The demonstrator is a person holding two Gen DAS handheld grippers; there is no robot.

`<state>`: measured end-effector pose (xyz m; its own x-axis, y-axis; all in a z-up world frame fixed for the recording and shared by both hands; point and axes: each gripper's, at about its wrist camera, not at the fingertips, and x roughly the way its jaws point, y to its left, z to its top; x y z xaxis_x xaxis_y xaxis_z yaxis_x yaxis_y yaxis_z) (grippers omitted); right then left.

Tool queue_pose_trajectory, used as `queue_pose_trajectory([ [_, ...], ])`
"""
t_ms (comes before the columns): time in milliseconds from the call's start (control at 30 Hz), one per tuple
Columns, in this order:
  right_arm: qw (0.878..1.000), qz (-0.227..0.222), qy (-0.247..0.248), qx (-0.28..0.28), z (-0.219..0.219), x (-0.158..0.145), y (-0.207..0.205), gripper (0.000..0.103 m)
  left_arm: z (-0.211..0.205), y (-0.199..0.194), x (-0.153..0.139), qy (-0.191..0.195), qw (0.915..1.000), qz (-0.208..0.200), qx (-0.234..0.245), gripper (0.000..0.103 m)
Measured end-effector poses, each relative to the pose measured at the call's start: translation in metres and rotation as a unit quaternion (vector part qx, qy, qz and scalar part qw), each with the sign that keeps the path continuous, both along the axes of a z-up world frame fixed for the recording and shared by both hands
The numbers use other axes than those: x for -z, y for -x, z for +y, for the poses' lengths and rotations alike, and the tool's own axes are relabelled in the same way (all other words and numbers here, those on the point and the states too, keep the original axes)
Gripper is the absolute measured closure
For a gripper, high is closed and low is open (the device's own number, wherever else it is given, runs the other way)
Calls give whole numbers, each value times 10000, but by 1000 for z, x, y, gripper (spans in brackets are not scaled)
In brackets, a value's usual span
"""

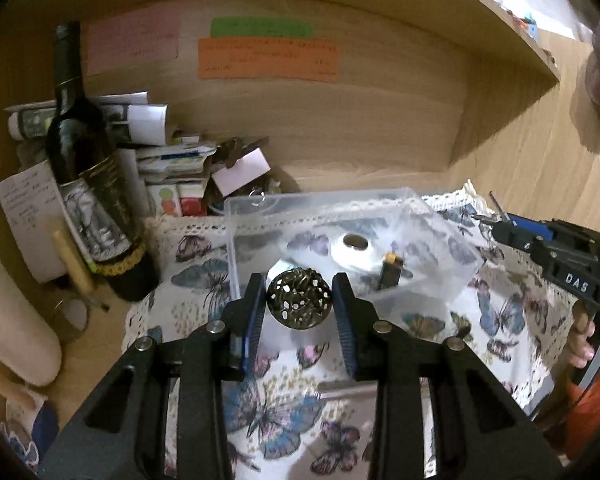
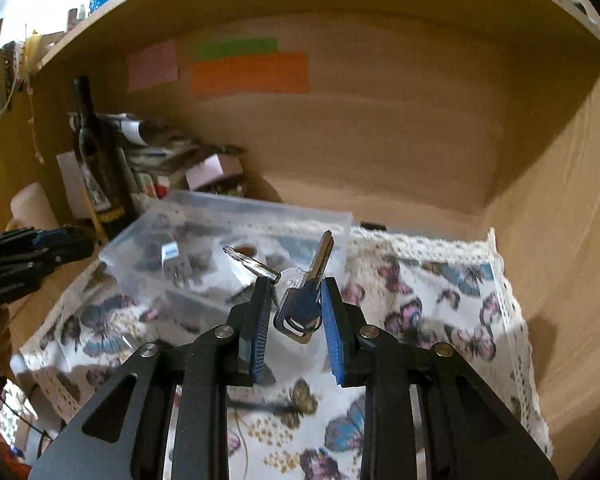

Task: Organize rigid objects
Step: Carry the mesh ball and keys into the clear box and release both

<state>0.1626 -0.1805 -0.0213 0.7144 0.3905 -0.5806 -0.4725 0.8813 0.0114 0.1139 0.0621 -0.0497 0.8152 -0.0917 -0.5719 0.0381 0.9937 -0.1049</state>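
Note:
My left gripper (image 1: 299,300) is shut on a perforated brass ball (image 1: 299,298) and holds it just in front of a clear plastic box (image 1: 324,208). Inside the box lie a white tape roll (image 1: 354,250) and a small dark lighter (image 1: 390,272). My right gripper (image 2: 294,300) is shut on a bunch of keys (image 2: 300,300) with blue heads; one key sticks up, another points left. It holds them above the near edge of the clear box (image 2: 260,216). The right gripper also shows in the left wrist view (image 1: 496,228), and the left gripper in the right wrist view (image 2: 88,246).
A butterfly-print cloth (image 1: 284,408) covers the wooden desk. A dark wine bottle (image 1: 88,168) stands at the left beside stacked papers and boxes (image 1: 168,160). Coloured notes (image 1: 266,58) are stuck on the back panel. A wooden side wall (image 2: 560,208) rises at the right.

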Motion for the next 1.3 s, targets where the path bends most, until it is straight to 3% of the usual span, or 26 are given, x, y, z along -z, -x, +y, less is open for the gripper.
queue_pose_trajectory([
  [200, 9998, 119, 10, -150, 17, 6, -23, 80, -2, -30, 7, -40, 9999, 166, 6, 70],
  [433, 9978, 553, 282, -213, 37, 34, -54, 80, -3, -58, 26, -160, 9987, 487, 77, 70],
  [733, 9940, 910, 557, -253, 47, 58, -68, 80, 0, -76, 45, -115, 9972, 731, 54, 70],
  [1167, 9954, 723, 515, -362, 47, 47, -50, 72, -2, -66, 37, -62, 9975, 692, 121, 69],
  [1300, 9962, 612, 449, -438, 46, 38, -36, 68, -5, -54, 29, -76, 9982, 574, 152, 62],
])
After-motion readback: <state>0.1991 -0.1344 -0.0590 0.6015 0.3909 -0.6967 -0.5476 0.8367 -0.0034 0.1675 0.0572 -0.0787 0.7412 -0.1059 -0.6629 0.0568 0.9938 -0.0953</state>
